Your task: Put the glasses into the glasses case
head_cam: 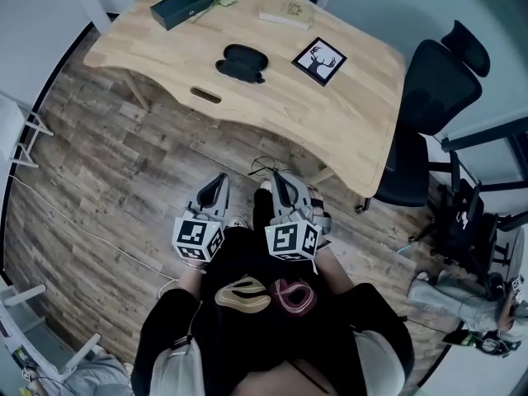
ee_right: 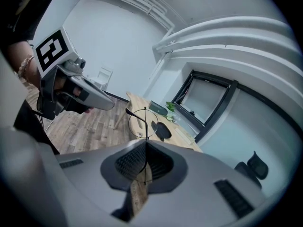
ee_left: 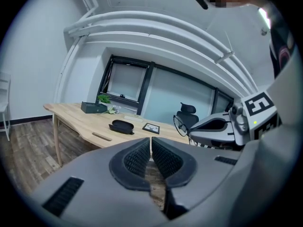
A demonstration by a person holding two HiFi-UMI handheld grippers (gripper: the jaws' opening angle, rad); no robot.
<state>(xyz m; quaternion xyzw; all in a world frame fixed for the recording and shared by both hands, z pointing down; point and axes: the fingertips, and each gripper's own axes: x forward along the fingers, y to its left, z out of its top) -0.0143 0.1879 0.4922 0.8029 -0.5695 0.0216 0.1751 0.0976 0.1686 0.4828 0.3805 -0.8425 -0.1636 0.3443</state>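
While facing the wooden table (head_cam: pixel 346 114), grips the glasses (ee_right: pixel 137 122) in the clamped right claw (ee_right: pixel 144 144), one lens just past its tips, holds the left claw (ee_left: pixel 150 142) pressed together and empty alongside, black glasses case (head_cam: pixel 242 62) well ahead of both.

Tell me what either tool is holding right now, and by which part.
The right tool pinches the glasses by the thin frame rim; the left tool holds nothing.

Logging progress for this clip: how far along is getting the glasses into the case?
Done: the right gripper is shut on the glasses. In hand: they are held well short of the wooden table. Left: reach the black glasses case on it and place the glasses inside.
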